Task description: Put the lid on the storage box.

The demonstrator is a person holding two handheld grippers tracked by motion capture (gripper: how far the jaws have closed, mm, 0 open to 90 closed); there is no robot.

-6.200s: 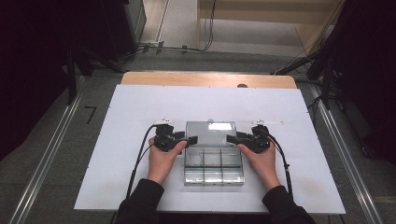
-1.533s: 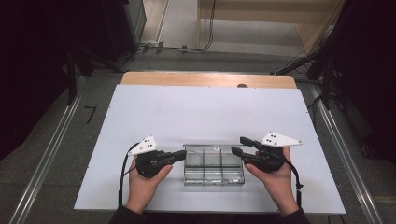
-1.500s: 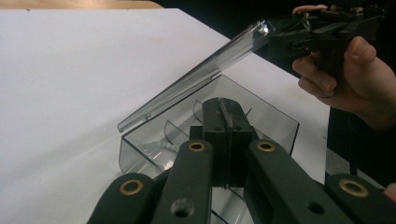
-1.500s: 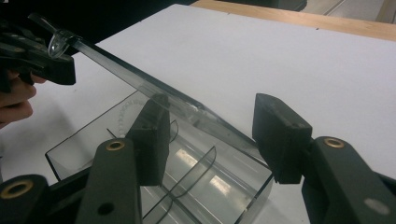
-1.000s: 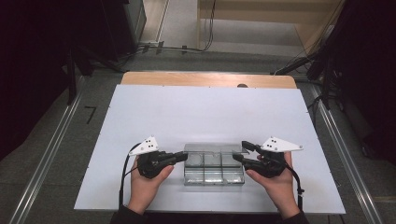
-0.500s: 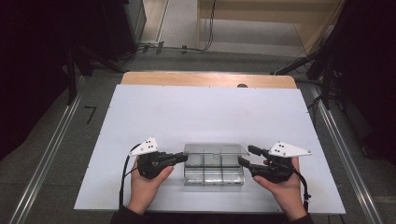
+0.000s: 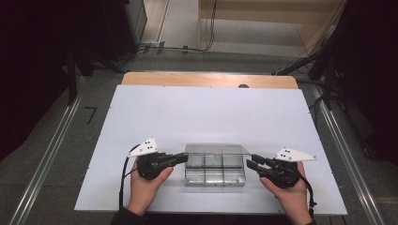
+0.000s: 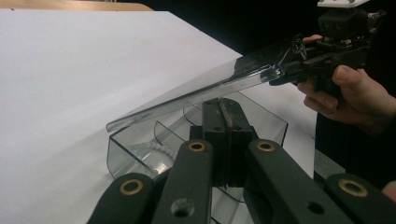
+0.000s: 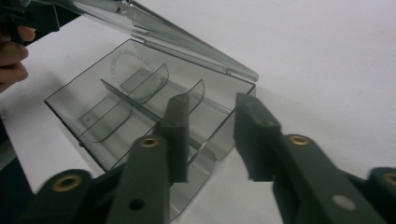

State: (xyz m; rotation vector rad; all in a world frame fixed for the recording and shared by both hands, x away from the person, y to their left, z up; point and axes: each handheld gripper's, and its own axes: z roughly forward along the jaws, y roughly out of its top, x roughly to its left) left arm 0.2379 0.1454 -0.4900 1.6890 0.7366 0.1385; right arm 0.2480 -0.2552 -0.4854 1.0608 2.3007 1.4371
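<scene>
Since my left gripper [image 7: 187, 157] looks clamped tight on the clear compartment box's [image 7: 215, 176] left wall and my right gripper [image 7: 249, 162] sits wide open at its right wall, nothing holds the half-raised lid [image 7: 216, 150]. It could flop shut, or the box could skid on the white table [image 7: 211, 112]. Compared with six seconds ago, the box sits closer to me.

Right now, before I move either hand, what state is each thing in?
Clear compartment box: resting on the white table, compartments empty.
Lid: partly raised, tilted over the box.
Left gripper: jaws shut, tips just under the lid's edge.
Right gripper: jaws open, astride the box's end wall.
</scene>
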